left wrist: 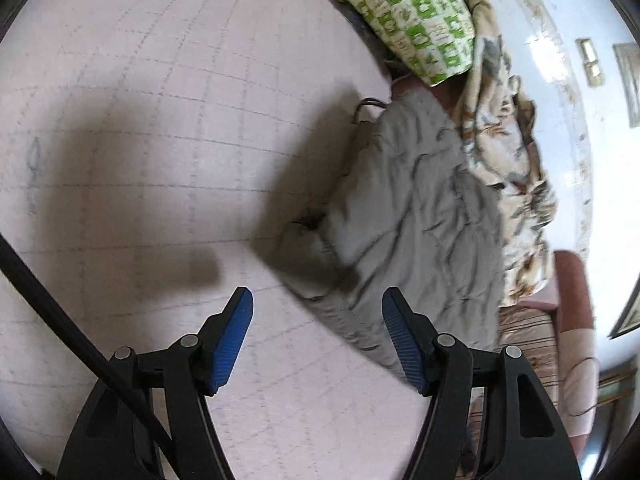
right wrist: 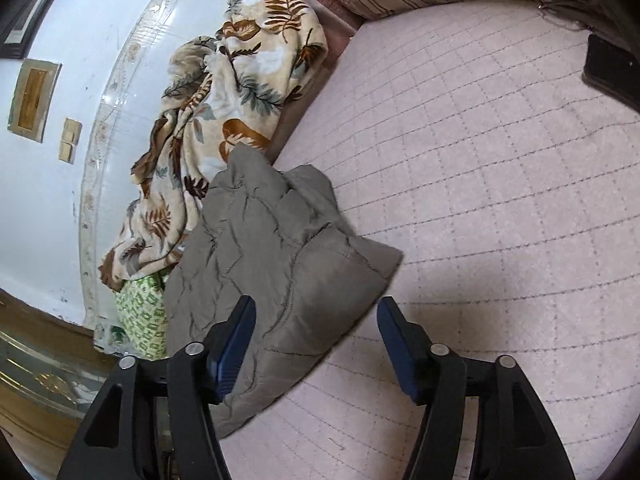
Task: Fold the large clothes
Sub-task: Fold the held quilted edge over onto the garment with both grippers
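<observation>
both sets of blue-padded fingers stand apart, nothing between the pads. left gripper (left wrist: 318, 334) hangs over the bed beside the jacket's edge; right gripper (right wrist: 316, 334) is over its near corner, left pad above fabric but not pressing as far as i can tell.

largest first: pale pink bedsheet with a grey grid pattern (left wrist: 160, 120) carries everything. cream fleece blanket with brown and grey leaf print (right wrist: 240, 80) is heaped along the far side by the wall. grey quilted padded jacket (right wrist: 272, 248) lies bunched, seemingly partly folded, on the sheet, its far edge against the blanket. green-and-white patterned cloth (left wrist: 408, 12) sits past one end of it. a thin dark drawcord (left wrist: 366, 106) loops out from the jacket's far end.

handling, my read: soft, puffy, light, springs back, shell likely slick. pinch stitched hems or corners, not the padded middle. the stitched corner (right wrist: 384, 258) looks like the best grab.
</observation>
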Demonstrator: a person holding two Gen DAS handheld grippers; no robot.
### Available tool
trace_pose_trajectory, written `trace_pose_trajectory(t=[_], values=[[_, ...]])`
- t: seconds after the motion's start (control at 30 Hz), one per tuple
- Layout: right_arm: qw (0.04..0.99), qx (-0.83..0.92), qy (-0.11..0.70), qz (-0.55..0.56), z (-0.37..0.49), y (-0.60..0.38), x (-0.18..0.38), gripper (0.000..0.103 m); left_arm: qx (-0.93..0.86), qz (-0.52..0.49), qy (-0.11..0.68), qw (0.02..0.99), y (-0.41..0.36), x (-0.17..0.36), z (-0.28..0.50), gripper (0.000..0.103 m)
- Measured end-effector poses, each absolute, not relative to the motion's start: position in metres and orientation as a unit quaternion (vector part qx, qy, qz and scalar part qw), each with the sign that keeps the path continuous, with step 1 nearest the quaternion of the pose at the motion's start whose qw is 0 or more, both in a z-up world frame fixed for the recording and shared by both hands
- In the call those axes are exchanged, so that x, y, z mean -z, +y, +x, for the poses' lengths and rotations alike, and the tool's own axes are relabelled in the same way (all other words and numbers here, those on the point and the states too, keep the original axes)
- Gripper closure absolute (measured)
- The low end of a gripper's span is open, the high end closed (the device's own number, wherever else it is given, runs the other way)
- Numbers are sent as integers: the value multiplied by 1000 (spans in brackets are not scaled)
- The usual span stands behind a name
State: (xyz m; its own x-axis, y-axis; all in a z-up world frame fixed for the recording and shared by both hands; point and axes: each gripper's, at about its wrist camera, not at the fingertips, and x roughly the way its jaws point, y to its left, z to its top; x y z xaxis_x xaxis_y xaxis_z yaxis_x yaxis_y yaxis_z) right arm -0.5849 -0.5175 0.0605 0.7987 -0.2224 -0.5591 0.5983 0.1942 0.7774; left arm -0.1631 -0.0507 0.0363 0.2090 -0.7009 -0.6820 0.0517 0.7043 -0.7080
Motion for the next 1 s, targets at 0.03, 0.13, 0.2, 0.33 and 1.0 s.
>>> trace_pose_trajectory(t=[0.03, 0.13, 0.2, 0.33, 1.0], values=[[755, 269, 161, 577, -584, -518, -59, 30, 263, -291, 568, 723, -51, -37, -164, 37], [753, 266, 161, 581, -578, -518, -52, 29, 264, -298, 558, 728, -56, -38, -164, 36], [746, 270, 169, 585, -574, -519, -42, 28, 265, -299, 557, 728, -60, -37, -165, 36], [731, 254, 159, 614, -570, -523, -28, 28, 260, -322, 557, 720, -61, -30, -164, 36], [720, 274, 108, 629, -533, -534, 12, 14, 220, -401, 513, 726, -73, 1, -161, 28]])
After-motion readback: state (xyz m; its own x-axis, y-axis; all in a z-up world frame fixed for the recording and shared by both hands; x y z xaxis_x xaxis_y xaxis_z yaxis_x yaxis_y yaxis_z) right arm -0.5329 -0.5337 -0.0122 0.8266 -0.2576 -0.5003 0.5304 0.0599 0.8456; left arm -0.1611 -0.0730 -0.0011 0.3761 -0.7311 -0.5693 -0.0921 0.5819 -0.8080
